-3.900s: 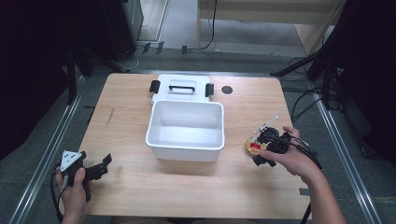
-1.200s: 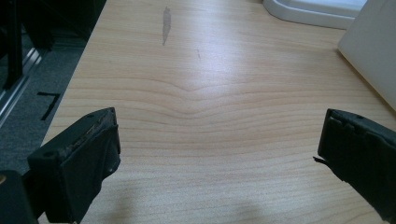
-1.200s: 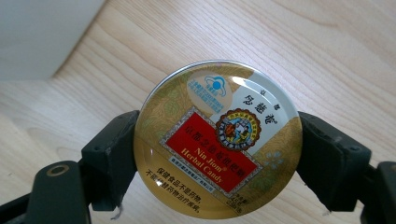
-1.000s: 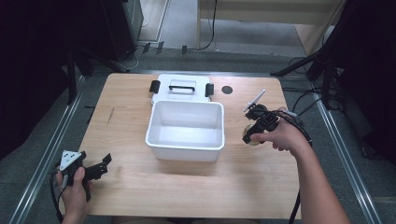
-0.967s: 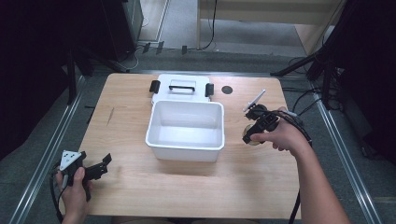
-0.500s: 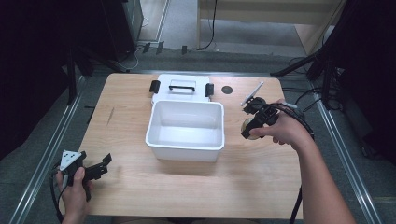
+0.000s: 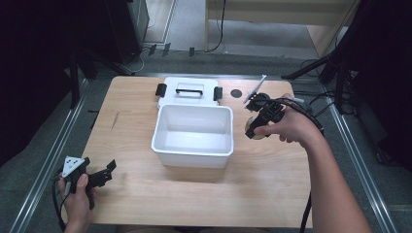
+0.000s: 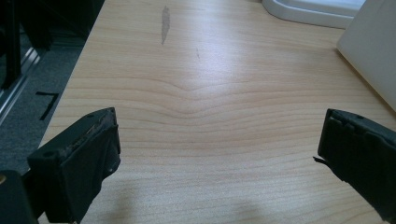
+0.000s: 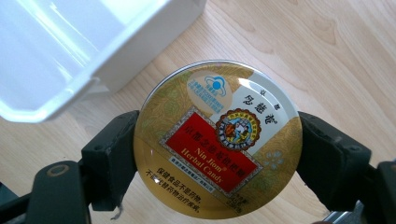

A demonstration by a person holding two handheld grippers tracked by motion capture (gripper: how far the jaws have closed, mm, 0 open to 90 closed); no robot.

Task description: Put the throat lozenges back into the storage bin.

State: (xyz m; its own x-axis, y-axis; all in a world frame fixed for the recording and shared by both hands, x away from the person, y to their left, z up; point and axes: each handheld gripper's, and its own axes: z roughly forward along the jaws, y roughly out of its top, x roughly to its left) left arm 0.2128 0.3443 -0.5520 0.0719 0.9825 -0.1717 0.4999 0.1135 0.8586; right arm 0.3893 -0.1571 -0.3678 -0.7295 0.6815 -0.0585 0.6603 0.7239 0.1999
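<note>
A round gold candy tin [image 9: 217,140] with a red label sits between the jaws of my right gripper [image 9: 217,149], which is shut on its rim. In the high view the right gripper [image 7: 256,128] hangs above the table just right of the white bin [image 7: 193,155], tin [image 7: 252,130] facing down. The bin's corner [image 9: 70,93] lies close by at upper left in the right gripper view. My left gripper [image 7: 106,171] rests near the table's front left corner, its jaws wide apart over bare wood [image 8: 210,140] with nothing between them.
The bin's white lid [image 7: 189,91] with black latches lies behind the bin. A small dark round mark [image 7: 236,93] is on the table beyond it. A cable [image 7: 311,116] trails from the right gripper. Metal rails run along both table sides.
My right gripper with the tin has risen and moved toward the far side and a little left, closer to the bin's right wall. The left gripper has stayed put.
</note>
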